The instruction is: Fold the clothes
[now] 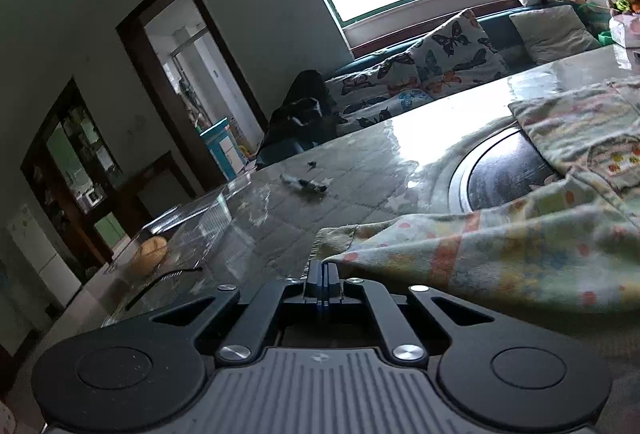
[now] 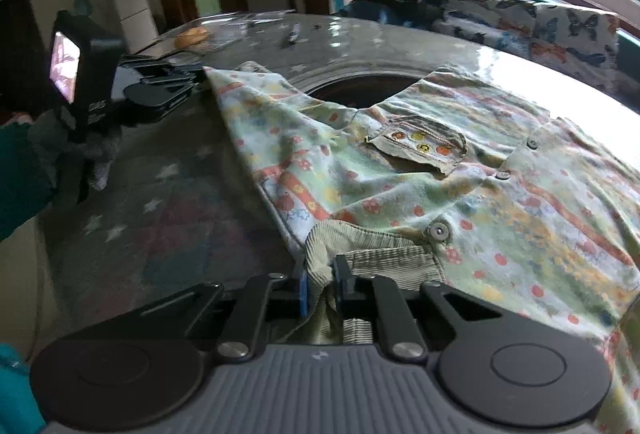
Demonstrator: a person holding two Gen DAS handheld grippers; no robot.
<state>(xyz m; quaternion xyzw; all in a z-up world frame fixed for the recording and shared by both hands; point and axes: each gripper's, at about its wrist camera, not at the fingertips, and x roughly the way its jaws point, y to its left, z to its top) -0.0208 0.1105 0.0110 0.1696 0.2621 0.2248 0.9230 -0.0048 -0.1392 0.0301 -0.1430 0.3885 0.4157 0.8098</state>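
Currently we hold the shirt (image 2: 420, 170), spread on the table (image 2: 160, 202) at 12 to 3 o'clock of the right claw (image 2: 320, 274). That claw is clamped on the ribbed cuff (image 2: 360, 246). Our left claw (image 1: 322, 270) is pressed together, seemingly on the sleeve end (image 1: 336, 236) at 12 o'clock. We judge a fold needs both grips level, tension even, and the buttons (image 2: 438, 230) kept flat.
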